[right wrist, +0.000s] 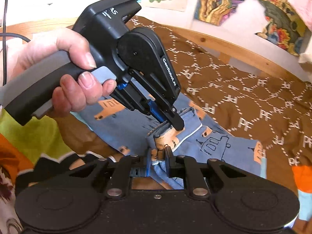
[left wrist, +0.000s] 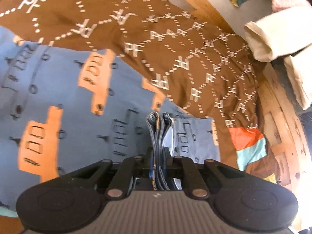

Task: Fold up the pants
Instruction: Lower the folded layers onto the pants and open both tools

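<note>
The blue pants (left wrist: 68, 101), printed with orange cars, lie spread on a brown bedspread (left wrist: 165, 39) patterned with white letters. My left gripper (left wrist: 159, 118) is shut on a folded edge of the pants, and layers of blue cloth run up between its fingers. In the right wrist view the left gripper (right wrist: 176, 125), held by a person's hand (right wrist: 64, 68), pinches the pants (right wrist: 214, 144) at a raised edge. Just in front of it my right gripper (right wrist: 159, 152) is shut on a bunched edge of the same pants.
A wooden bed frame (left wrist: 214, 9) curves round the far and right sides of the bedspread. Beige cloth (left wrist: 273, 39) hangs over it at the right. An orange and teal patch (left wrist: 247, 144) lies beside the pants. Colourful pictures (right wrist: 224, 2) cover the wall behind.
</note>
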The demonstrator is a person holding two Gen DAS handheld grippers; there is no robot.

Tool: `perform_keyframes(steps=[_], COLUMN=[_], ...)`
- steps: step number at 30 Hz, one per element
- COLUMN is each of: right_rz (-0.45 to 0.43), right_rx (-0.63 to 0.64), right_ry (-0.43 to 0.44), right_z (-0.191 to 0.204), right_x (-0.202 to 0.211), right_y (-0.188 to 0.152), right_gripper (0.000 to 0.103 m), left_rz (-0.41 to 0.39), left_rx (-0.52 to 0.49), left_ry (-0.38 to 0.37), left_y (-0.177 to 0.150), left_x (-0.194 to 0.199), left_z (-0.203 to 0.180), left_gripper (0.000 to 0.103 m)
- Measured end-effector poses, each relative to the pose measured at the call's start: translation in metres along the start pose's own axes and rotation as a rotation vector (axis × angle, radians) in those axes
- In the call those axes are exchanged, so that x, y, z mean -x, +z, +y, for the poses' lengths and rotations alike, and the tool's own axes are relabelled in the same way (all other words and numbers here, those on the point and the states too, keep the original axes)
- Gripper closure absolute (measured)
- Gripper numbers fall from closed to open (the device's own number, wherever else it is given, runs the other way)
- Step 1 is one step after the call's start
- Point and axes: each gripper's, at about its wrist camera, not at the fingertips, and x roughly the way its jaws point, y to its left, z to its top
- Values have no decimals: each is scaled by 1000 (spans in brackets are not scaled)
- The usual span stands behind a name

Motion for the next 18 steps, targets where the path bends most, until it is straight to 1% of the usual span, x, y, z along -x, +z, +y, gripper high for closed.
perform_keyframes(steps=[6, 11, 14, 18], right_rz=[12, 6, -4, -9], right_rx=[14, 14, 26, 49], right_ry=[36, 60, 84, 113], right_z=[12, 21, 26, 36], right_x=[-12, -17, -20, -25], right_y=[7, 12, 16, 22], right_gripper=[88, 88, 88, 88], left_rz=[5, 20, 24, 19], left_rx=[-1, -47, -58, -76], left_ry=[23, 52, 74, 86], left_y=[2, 10, 12, 13], left_x=[6, 15, 21, 29], left_z=[13, 18, 25, 34], left_gripper=[93, 93, 93, 93])
